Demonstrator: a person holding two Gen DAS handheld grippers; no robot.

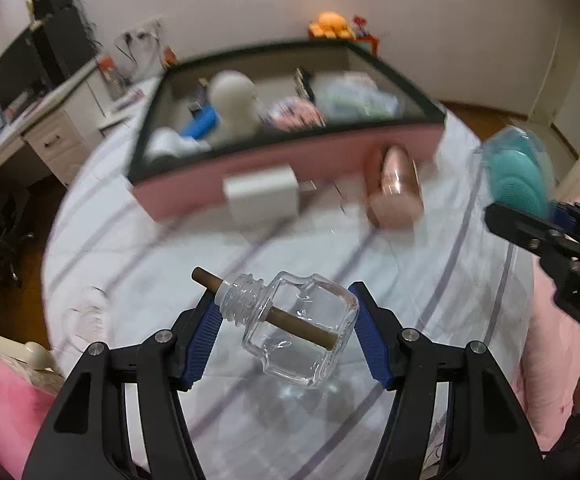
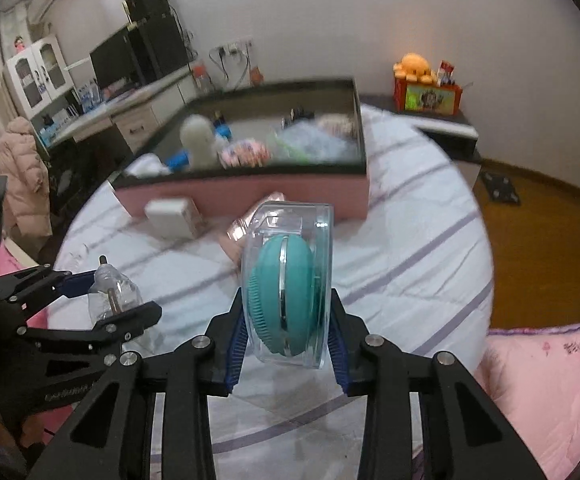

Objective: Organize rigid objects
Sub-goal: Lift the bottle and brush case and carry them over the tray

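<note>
Two tongs grip clear items: glass bottle [image 1: 300, 332] w/ stick, teal-brush case [image 2: 288, 284].

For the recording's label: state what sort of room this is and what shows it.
Most likely a bedroom in a home. The work goes on over a bed with a striped sheet and a pink quilt; a desk with a monitor stands by the wall, and a plush toy sits nearby.
</note>
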